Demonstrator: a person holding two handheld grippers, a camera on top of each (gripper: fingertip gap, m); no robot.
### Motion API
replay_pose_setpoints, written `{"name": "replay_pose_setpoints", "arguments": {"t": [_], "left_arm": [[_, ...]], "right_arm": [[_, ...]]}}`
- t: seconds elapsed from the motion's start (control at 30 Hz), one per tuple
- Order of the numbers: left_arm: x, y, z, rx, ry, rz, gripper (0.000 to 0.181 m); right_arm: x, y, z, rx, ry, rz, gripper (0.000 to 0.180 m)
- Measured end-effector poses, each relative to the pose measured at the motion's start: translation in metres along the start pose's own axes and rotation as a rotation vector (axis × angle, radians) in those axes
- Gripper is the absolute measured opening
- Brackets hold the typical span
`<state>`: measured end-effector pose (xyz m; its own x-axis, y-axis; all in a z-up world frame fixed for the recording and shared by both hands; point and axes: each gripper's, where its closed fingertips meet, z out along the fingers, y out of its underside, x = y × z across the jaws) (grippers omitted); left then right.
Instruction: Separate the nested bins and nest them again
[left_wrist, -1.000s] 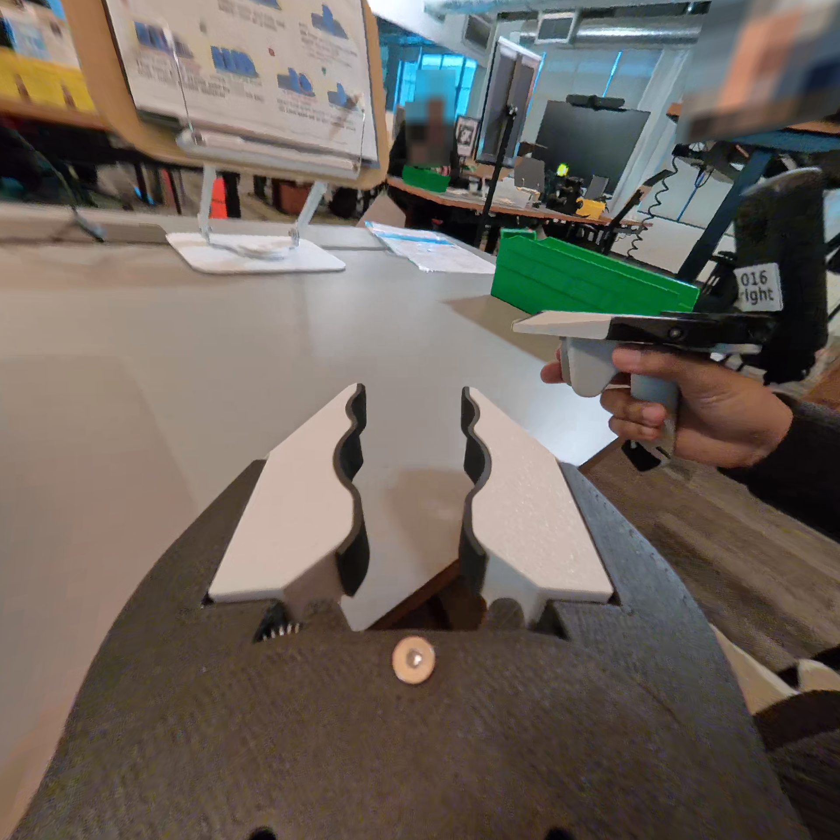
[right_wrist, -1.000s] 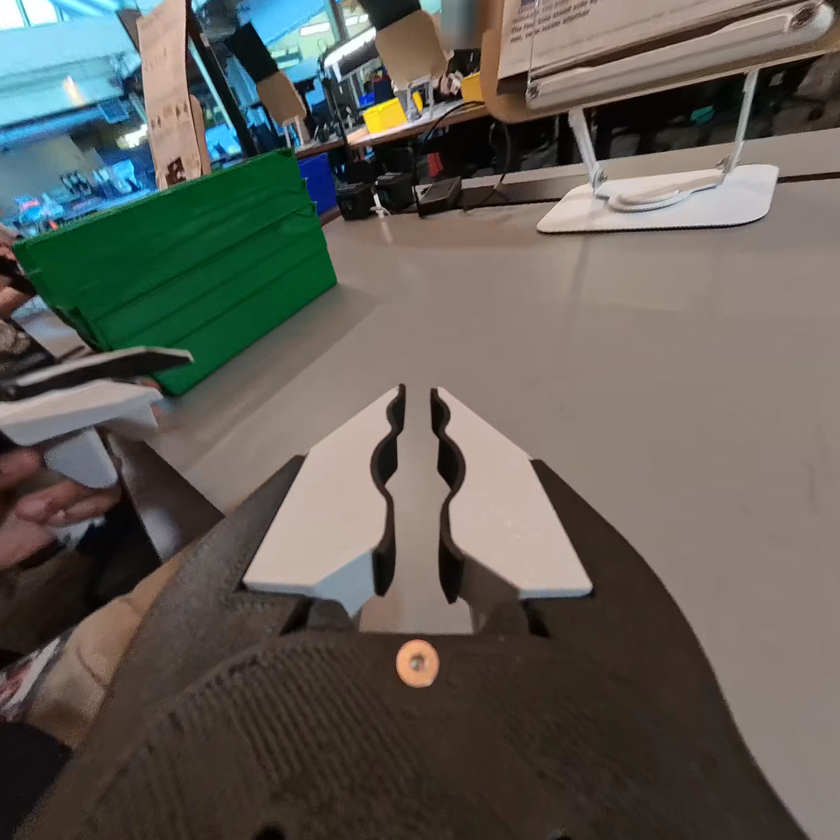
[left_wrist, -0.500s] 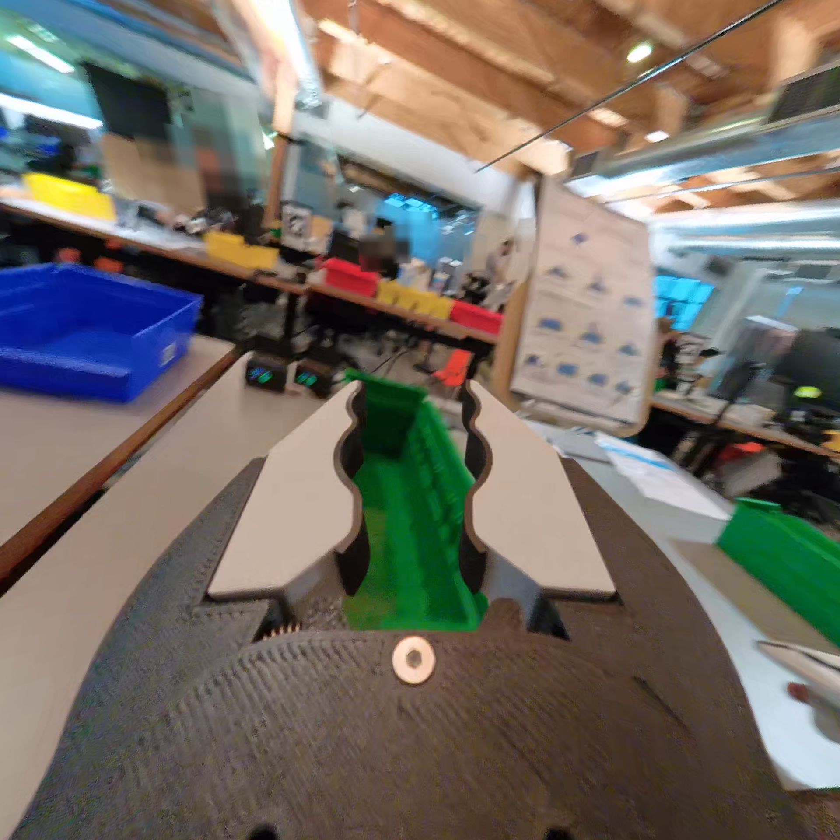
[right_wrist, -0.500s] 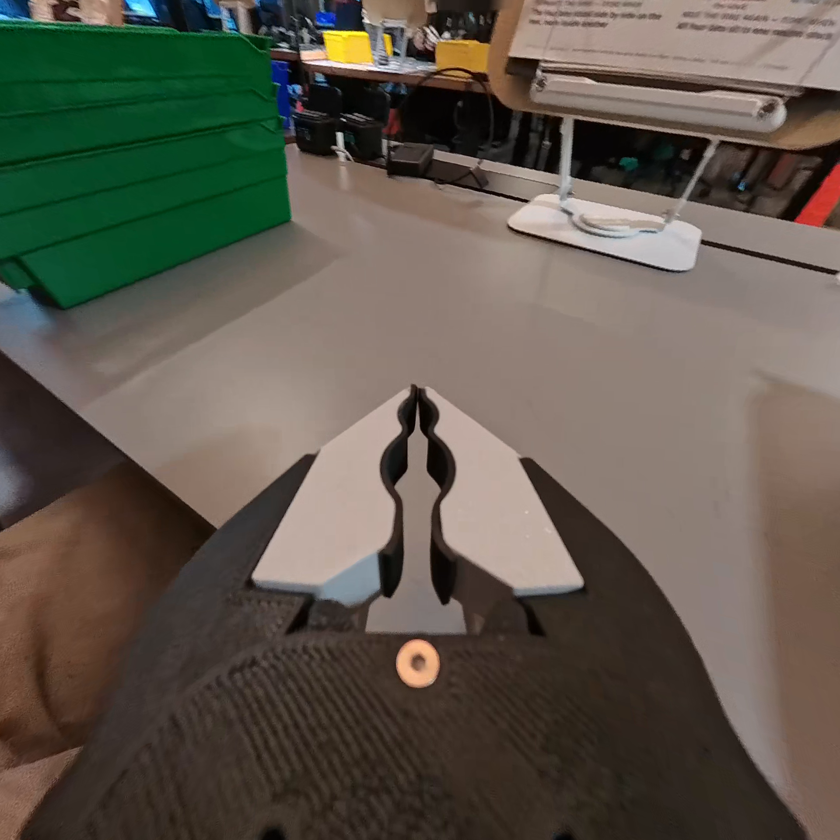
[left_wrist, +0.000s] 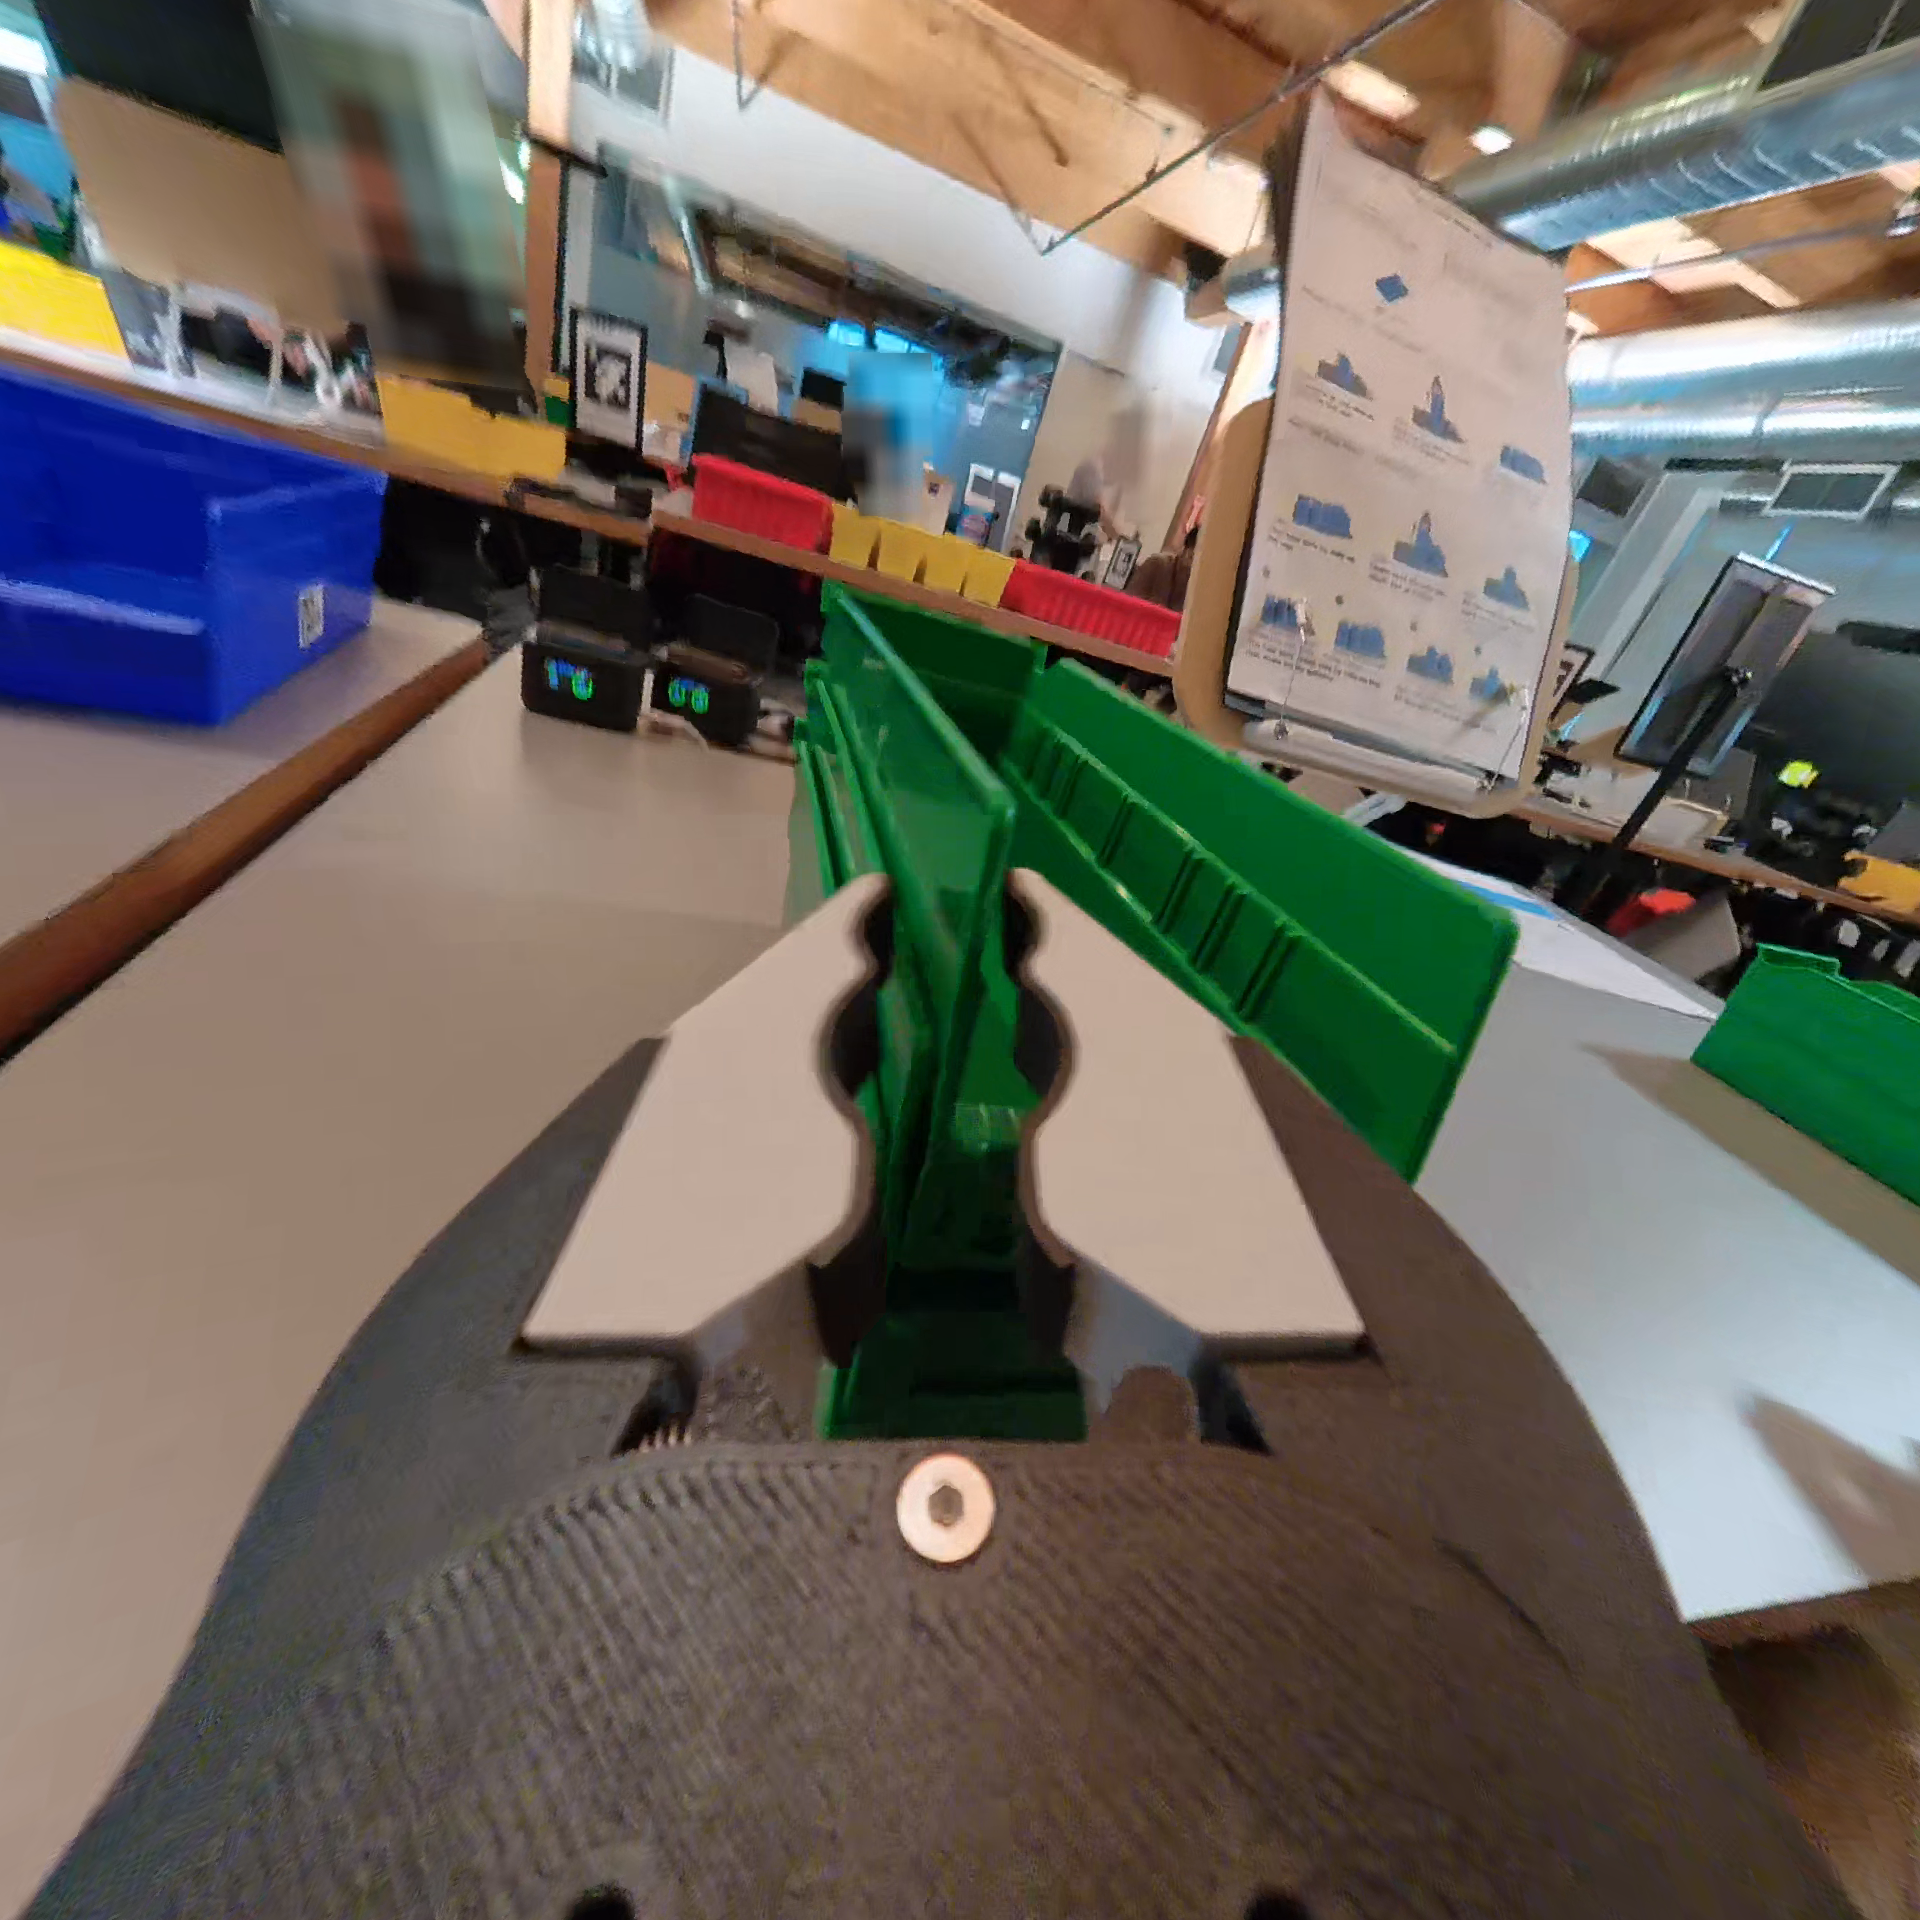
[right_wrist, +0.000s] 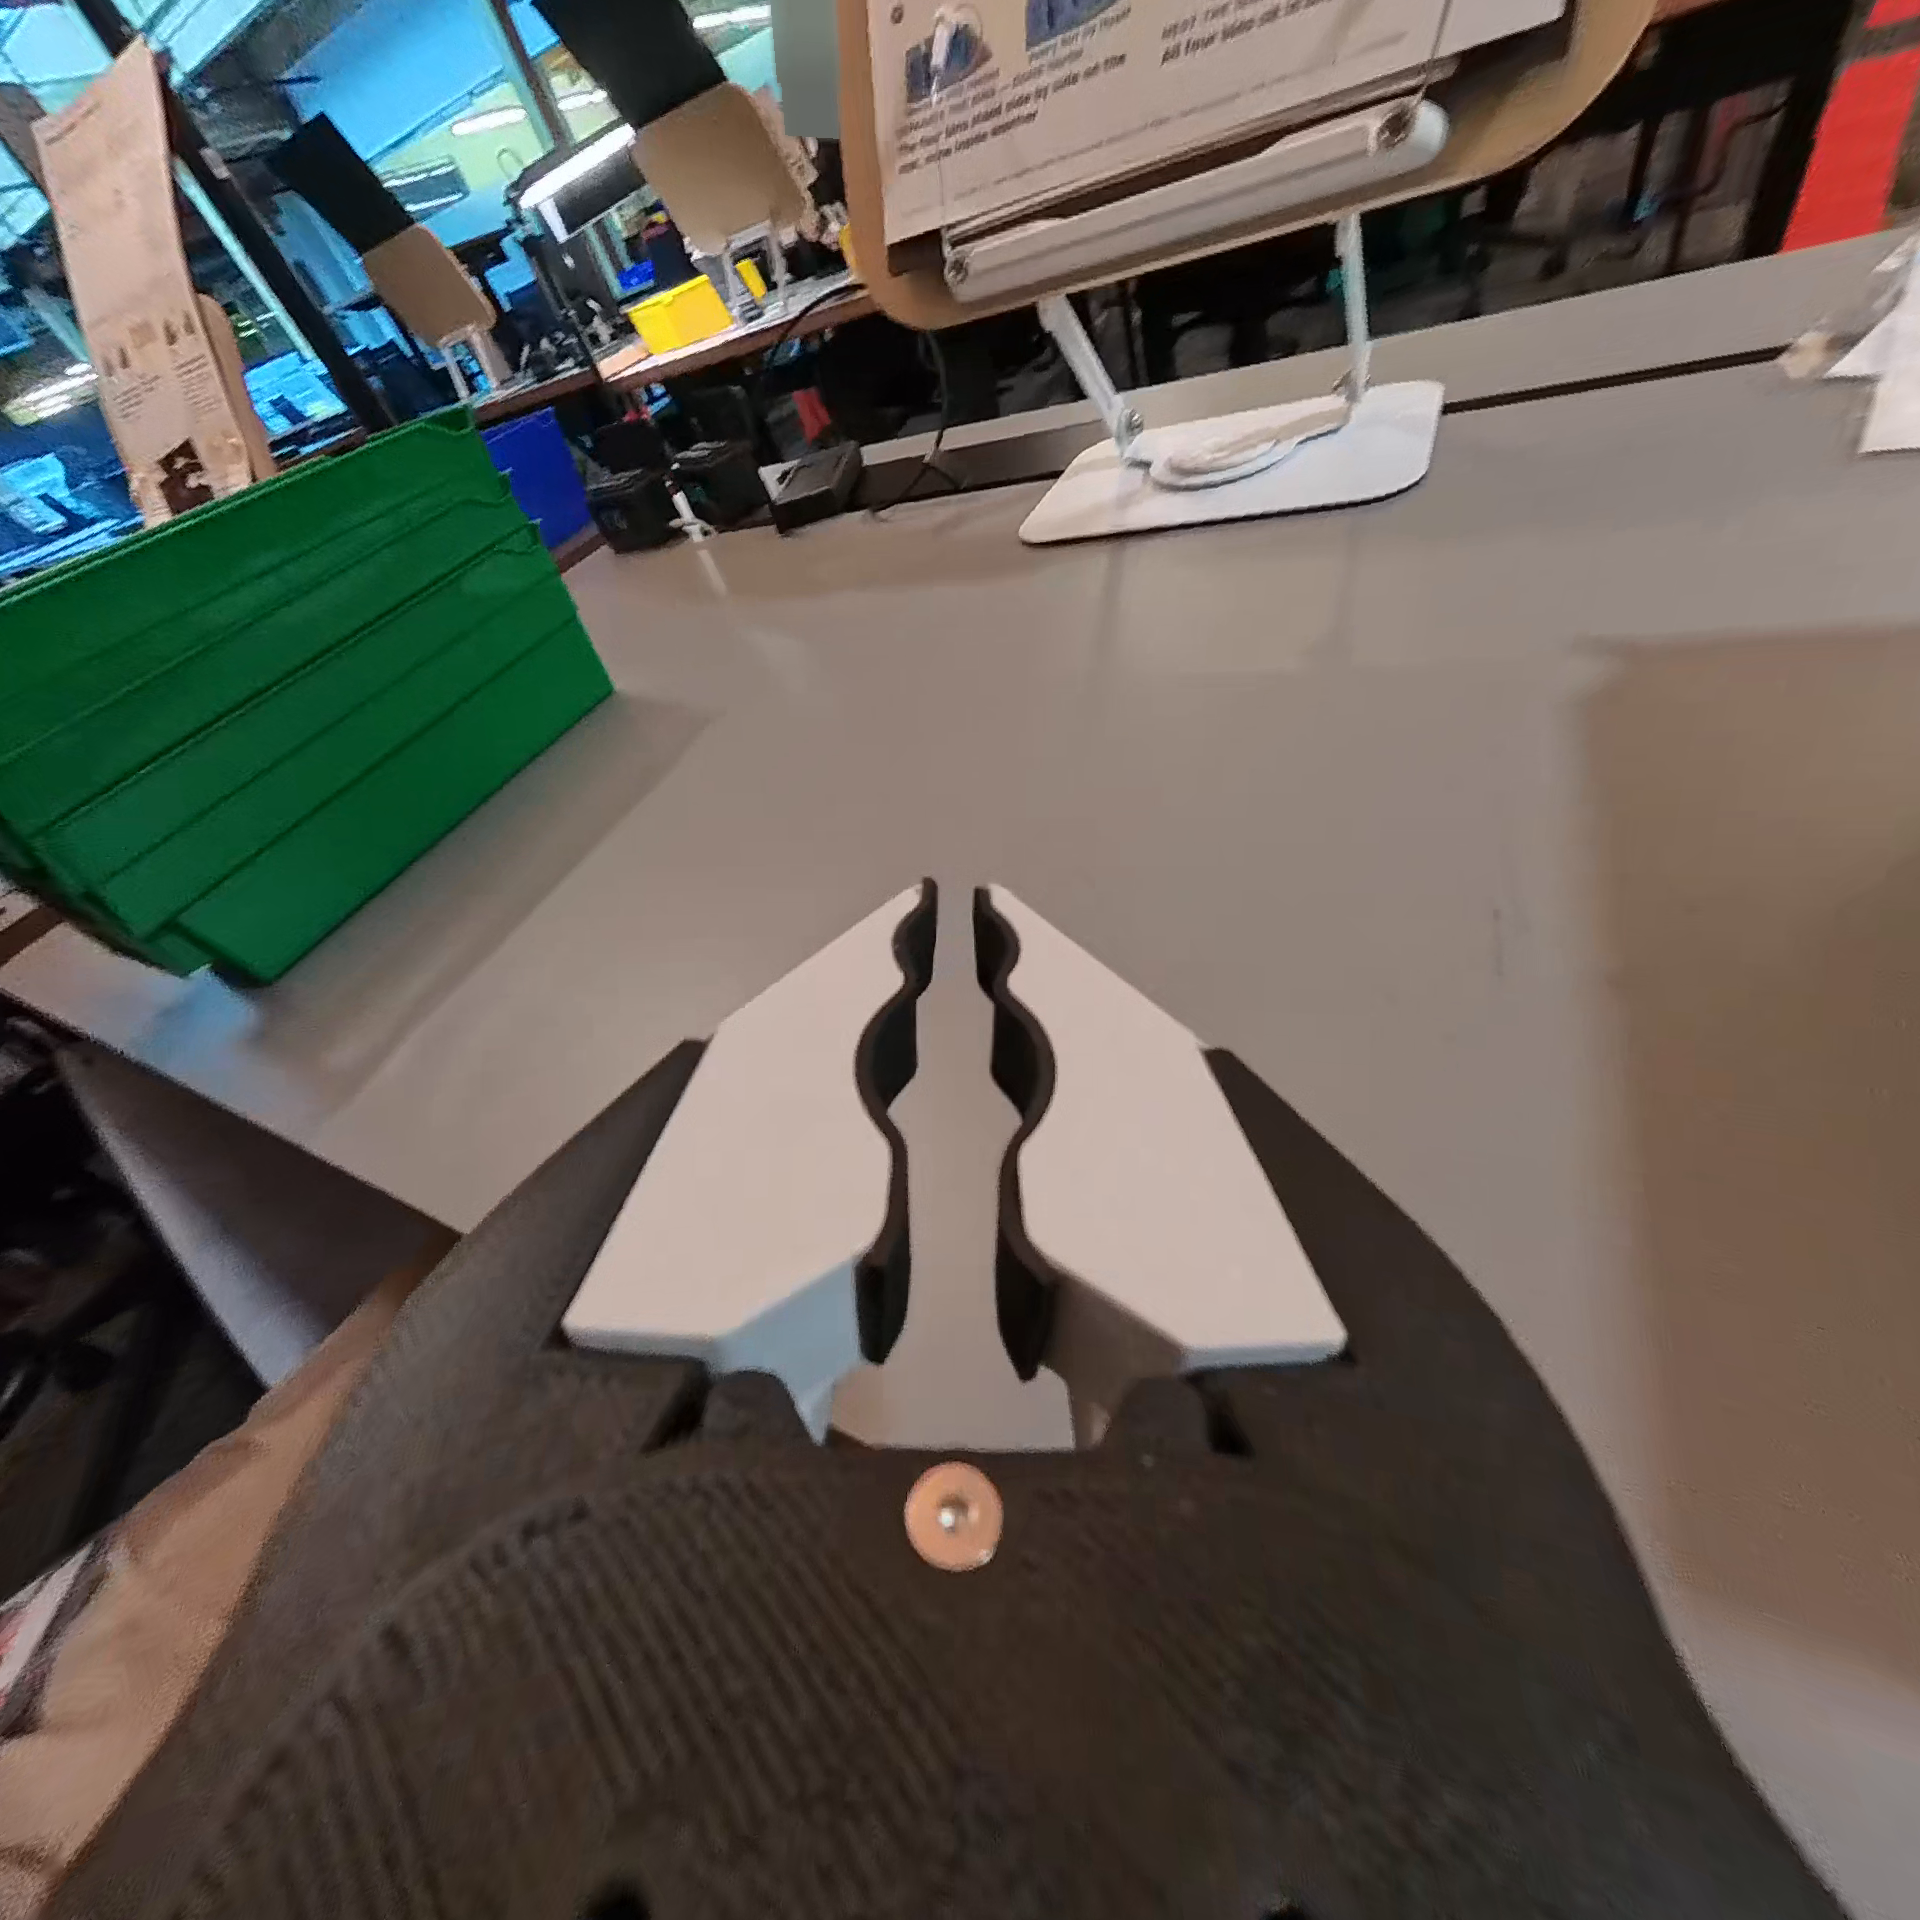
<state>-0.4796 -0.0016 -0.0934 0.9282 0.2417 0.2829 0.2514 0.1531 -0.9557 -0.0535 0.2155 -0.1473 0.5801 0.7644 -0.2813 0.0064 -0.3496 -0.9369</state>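
Green plastic fills the gap of the left gripper (left_wrist: 945, 914): the near side wall of the bins (left_wrist: 1195, 862), a nested stack on the grey table (left_wrist: 416, 935), runs between its fingers, which stand a little way apart, astride that wall; whether they pinch it yet I cannot tell, since the picture is blurred. The right gripper (right_wrist: 948, 896) hangs over bare table, its fingers nearly together with only a thin slit between them, holding nothing, and the stack (right_wrist: 281, 707) lies well off to its left near the table edge. To do this step well, I judge the left fingers should close on the top bin's rim alone, not on several walls at once, then lift straight up along the stack; the right gripper would do best to come over and press down or grip a lower bin, or the whole stack may rise together. The walls look thin and slick, so a deep bite is safer. Against half a second ago, the left gripper has come closer, so the wall now sits deep between its fingers, which have narrowed; the right fingers, then touching at the tips, have parted slightly.
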Motion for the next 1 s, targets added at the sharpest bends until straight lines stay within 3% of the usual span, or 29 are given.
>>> {"name": "replay_pose_setpoints", "arguments": {"t": [0.03, 0.13, 0.37, 0.7, 1.0], "left_arm": [[-0.001, -0.006, 0.000, 0.029, -0.025, 0.024, 0.005], [-0.009, -0.009, 0.000, 0.008, -0.122, 0.145, 0.000], [-0.002, -0.021, -0.003, 0.123, -0.154, 0.207, 0.000], [-0.001, -0.025, -0.002, 0.122, -0.123, 0.183, 0.000], [0.015, -0.030, -0.001, 0.156, -0.081, 0.161, 0.000]], "right_arm": [[-0.004, 0.001, -0.001, -0.006, -0.020, -0.003, 0.005], [-0.010, 0.002, -0.002, -0.006, -0.024, -0.045, 0.004], [-0.019, 0.005, -0.003, -0.013, -0.048, -0.037, 0.004], [-0.012, 0.013, 0.004, -0.056, -0.085, 0.127, 0.007], [-0.014, 0.013, 0.004, -0.062, -0.084, 0.106, 0.007]]}}
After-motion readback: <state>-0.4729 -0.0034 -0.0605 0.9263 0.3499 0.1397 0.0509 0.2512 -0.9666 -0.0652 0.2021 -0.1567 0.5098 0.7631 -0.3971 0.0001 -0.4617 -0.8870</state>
